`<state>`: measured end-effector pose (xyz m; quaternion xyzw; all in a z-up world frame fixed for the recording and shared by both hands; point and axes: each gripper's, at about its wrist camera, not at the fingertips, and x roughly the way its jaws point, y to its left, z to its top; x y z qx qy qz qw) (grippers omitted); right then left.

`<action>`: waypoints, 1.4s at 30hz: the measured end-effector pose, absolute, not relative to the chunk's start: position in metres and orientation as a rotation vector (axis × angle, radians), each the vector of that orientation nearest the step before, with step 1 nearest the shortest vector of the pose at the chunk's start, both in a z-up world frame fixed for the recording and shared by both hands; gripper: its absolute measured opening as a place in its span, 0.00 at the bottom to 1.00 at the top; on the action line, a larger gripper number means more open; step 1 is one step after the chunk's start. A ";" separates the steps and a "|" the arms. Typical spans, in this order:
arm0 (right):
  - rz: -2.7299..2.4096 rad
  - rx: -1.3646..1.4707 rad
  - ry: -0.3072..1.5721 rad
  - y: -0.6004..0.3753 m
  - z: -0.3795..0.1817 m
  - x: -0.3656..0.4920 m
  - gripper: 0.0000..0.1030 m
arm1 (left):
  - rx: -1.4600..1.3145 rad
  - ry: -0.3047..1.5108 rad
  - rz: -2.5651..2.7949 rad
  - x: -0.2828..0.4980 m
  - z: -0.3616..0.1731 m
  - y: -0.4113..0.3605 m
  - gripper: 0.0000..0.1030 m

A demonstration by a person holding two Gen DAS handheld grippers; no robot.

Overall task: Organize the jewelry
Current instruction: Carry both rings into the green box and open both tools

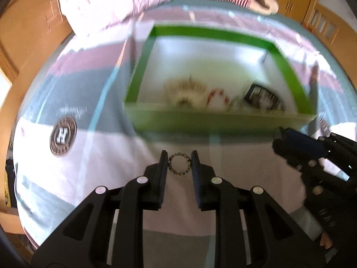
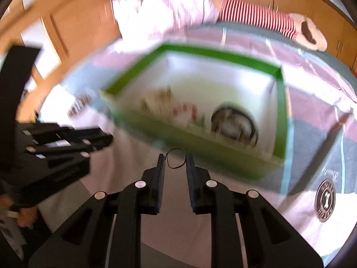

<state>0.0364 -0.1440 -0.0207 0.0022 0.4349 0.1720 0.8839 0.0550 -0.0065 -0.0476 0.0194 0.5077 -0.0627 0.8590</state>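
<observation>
Between the fingers of the left gripper [image 1: 179, 164] sits a small silver-toned ring with a studded band [image 1: 179, 163], pinched at its two sides so that its opening faces the camera. The right gripper [image 2: 175, 162] likewise pinches a thin black loop, perhaps a hair tie or a slim band [image 2: 176, 158], which bulges upward just past its fingertips. Both pairs of fingers are narrowed onto their pieces, not pressed fully together.

Just beyond both sets of fingers lies the green shallow cardboard box with a white floor [image 1: 287, 71], its near wall closest to the fingertips. Blurred pieces rest against that near wall inside: a pale beaded heap [image 1: 187, 89], a red-and-white bracelet [image 1: 217, 99] and a dark-rimmed bangle [image 1: 264, 97]. The box sits on a pink, grey and white patchwork cloth [image 1: 89, 160], which seems to cover a bed rather than a desk.

By my reading the step in hand is the carry: both pieces are picked up and held short of the box, not yet over it. The next move calls for bringing each gripper forward over the near wall, lowering it toward a bare patch of white floor, then spreading the fingers. The grippers are near each other, so they should enter well apart. The thin loop may cling to a pad on release.
</observation>
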 end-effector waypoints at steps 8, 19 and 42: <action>0.168 0.153 0.863 -0.205 -0.007 0.087 0.19 | -0.020 0.931 -0.184 0.095 -0.002 -0.020 0.20; 0.153 0.121 0.956 -0.204 -0.049 0.103 0.19 | -0.064 1.046 -0.217 0.144 -0.056 -0.046 0.20; 0.028 0.034 0.796 -0.209 -0.029 0.074 0.99 | 0.021 0.939 -0.106 0.113 -0.031 -0.045 0.90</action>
